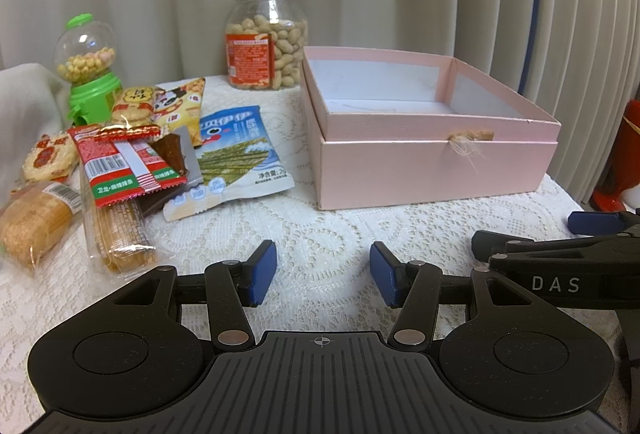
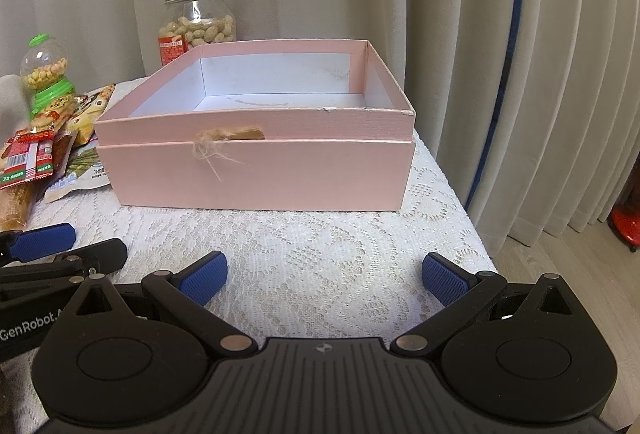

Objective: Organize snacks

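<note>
nothing has been packed yet: the pink box [image 2: 256, 170] is seen empty on the right of the lace-covered bench [image 1: 320, 234], while the snack packets [image 1: 132, 154] are heaped at its left. the left gripper [image 1: 323, 274] and right gripper [image 2: 324, 278] are held spread apart, empty, at the near edge. a reach left to the seaweed packet [image 1: 236, 158], nearest the box, is judged to come next.

Pink box [image 2: 256, 174] hides the peanut jar's [image 2: 198, 20] lower half

matt pink paper box [image 2: 256, 174], white lace tablecloth [image 2: 320, 246], glossy plastic snack wrappers [image 1: 132, 162]
</note>
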Motion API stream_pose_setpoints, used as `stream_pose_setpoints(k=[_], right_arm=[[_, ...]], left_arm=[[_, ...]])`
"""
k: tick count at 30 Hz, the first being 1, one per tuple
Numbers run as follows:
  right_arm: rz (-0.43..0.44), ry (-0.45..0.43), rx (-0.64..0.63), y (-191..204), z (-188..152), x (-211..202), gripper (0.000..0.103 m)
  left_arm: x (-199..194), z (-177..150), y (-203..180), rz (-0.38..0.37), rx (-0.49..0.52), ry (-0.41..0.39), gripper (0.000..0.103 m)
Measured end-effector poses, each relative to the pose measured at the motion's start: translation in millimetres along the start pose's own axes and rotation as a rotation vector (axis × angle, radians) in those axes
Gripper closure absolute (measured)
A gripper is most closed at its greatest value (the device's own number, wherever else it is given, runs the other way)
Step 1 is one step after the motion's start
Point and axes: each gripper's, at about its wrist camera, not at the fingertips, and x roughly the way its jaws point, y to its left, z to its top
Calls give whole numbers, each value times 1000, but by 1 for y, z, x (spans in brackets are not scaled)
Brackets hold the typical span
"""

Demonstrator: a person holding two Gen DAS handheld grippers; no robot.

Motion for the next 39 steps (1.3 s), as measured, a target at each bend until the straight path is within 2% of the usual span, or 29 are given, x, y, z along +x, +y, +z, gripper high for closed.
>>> stream_pose_setpoints(k=[13,16,19,21,25,26,29,31,34,36,39], right_arm=[[3,-4,1,1,0,0,0],[16,6,16,-1,0,-3,0],[15,97,7,1,10,-2,0],[12,165,11,2,18,0,0],[9,238,-5,4,27,7,0],[4,249,-6,6,28,8,0],[0,271,-16,10,30,11,0],[2,291,-25,12,32,10,0],[7,265,-18,17,35,-1,2],[34,233,-21,23,38,-12,2],[61,184,-53,37,43,-26,2]], left_arm=[[1,0,1,2,-2,1,44],[1,1,5,-6,-29,3,45],[1,3,11,-32,-50,18,47],[-2,6,12,-58,-3,49,47],[-14,6,10,-90,64,130,47],[-18,5,13,-120,74,134,53],[-23,6,34,-223,11,177,67],[-29,11,53,-266,-61,212,69],[-44,25,77,-225,-72,173,69],[-55,37,98,-161,-68,124,69],[-65,51,140,-47,-127,77,69]])
